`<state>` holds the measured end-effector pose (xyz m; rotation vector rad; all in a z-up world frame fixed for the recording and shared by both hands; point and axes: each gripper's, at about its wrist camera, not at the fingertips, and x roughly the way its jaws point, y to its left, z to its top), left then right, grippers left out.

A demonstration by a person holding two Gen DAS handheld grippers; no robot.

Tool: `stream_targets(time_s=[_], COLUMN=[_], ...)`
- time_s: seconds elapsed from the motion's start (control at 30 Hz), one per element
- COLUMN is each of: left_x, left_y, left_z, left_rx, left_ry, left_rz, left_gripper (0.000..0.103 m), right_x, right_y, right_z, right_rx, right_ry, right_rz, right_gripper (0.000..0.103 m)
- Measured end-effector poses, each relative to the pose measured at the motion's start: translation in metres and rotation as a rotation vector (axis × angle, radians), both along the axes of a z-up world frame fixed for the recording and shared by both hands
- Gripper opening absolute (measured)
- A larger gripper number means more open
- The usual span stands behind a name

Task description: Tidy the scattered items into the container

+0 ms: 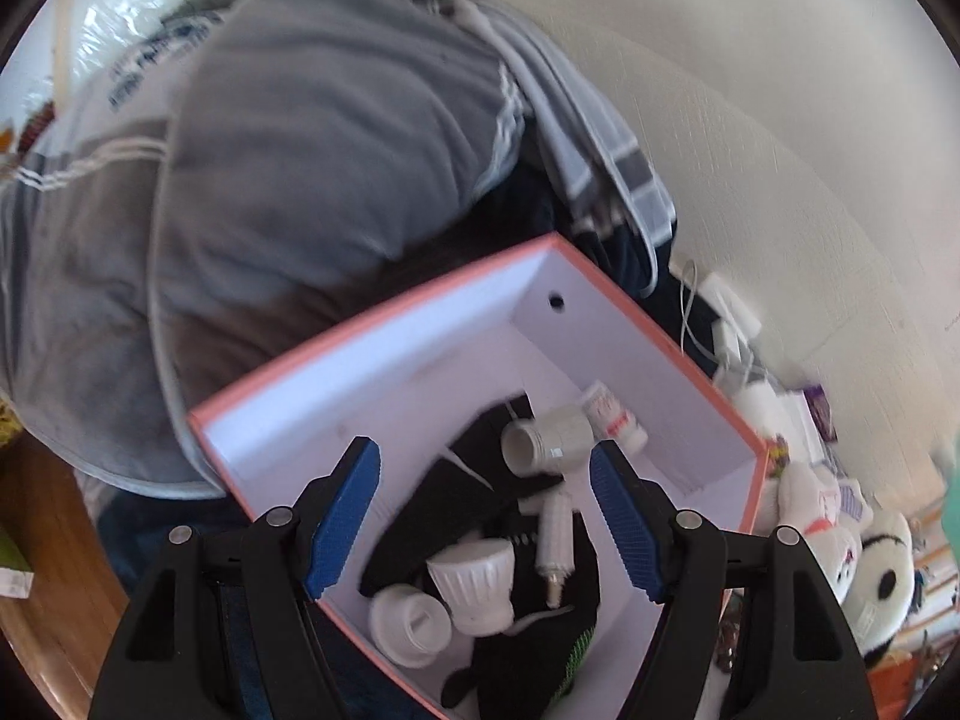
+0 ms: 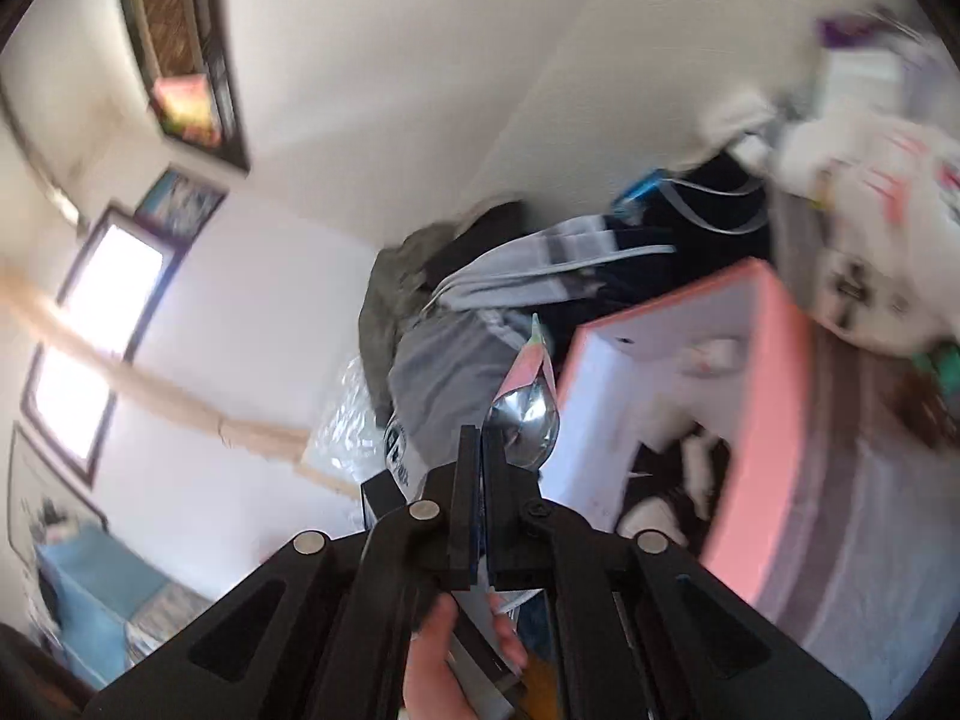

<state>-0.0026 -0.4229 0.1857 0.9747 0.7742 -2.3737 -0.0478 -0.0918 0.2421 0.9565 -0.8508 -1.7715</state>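
The left gripper [image 1: 485,519] stands wide open with nothing between its blue pads [image 1: 345,516], hanging over the near part of the pink box [image 1: 372,324]. Between and beyond the pads lie the box's contents: a white bulb base [image 1: 474,585], a round white cap [image 1: 411,624], a white pipe fitting [image 1: 549,438], a slim white tube [image 1: 555,540] and a small white bottle with red print [image 1: 615,417], all resting on black fabric [image 1: 432,516]. The far left half of the box floor is bare white, with room along the left wall.

The right gripper [image 2: 480,468] is closed on a foil pouch [image 2: 528,402], silver at the bottom and pink toward its pointed top, which sticks up past the fingertips; only this view shows it. The pouch is held to the left of the box [image 2: 762,420], outside its near pink rim, with a narrow gap between them. A hand [image 2: 438,666] shows below the gripper.

Only the left view shows the box interior clearly; the right view is blurred and shows it from the side. A grey bundle of clothes [image 1: 312,150] presses against the box's far left edge, and plush toys [image 1: 864,552] crowd its right side.
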Motion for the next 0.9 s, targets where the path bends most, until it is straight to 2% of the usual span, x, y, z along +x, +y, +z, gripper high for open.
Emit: stream_targets(time_s=[0.07, 0.13, 0.2, 0.37, 0.5, 0.6, 0.67, 0.7, 0.73, 0.8, 0.83, 0.9], left_x=[0.005, 0.009, 0.009, 0.006, -0.002, -0.014, -0.024, -0.03, -0.036, -0.048, -0.058, -0.076], left_y=[-0.001, -0.003, -0.003, 0.003, 0.03, 0.073, 0.114, 0.137, 0.163, 0.205, 0.233, 0.276], left_z=[0.008, 0.013, 0.016, 0.017, 0.023, 0.026, 0.024, 0.02, 0.012, -0.005, -0.021, -0.047], left_rx=[-0.036, -0.063, -0.078, -0.081, -0.11, -0.147, -0.165, -0.164, -0.141, -0.059, -0.008, 0.023], left_ry=[0.02, 0.038, 0.043, 0.041, 0.045, 0.042, 0.036, 0.028, 0.016, -0.014, -0.05, -0.124], left_rz=[0.022, 0.032, 0.035, 0.014, -0.046, -0.155, -0.263, -0.328, -0.408, -0.548, -0.634, -0.751], left_gripper=[0.073, 0.076, 0.077, 0.077, 0.077, 0.077, 0.077, 0.078, 0.079, 0.08, 0.08, 0.08], right_x=[-0.003, -0.002, 0.003, 0.002, 0.002, 0.003, 0.004, 0.005, 0.006, 0.008, 0.009, 0.009], right_y=[-0.027, -0.039, -0.037, -0.007, 0.055, 0.107, 0.141, 0.159, 0.184, 0.217, 0.234, 0.263], right_z=[0.009, 0.014, 0.017, 0.005, -0.006, -0.024, -0.038, -0.045, -0.059, -0.078, -0.088, -0.106], right_rx=[0.042, 0.054, 0.063, 0.061, 0.103, 0.155, 0.182, 0.19, 0.194, 0.204, 0.207, 0.2], right_ry=[-0.005, 0.025, 0.046, 0.025, -0.008, -0.04, -0.072, -0.093, -0.126, -0.168, -0.187, -0.21], right_rz=[0.012, 0.021, 0.018, -0.021, -0.096, -0.176, -0.225, -0.253, -0.297, -0.355, -0.386, -0.417], right_gripper=[0.005, 0.013, 0.015, 0.015, 0.015, 0.016, 0.021, 0.029, 0.045, 0.064, 0.065, 0.065])
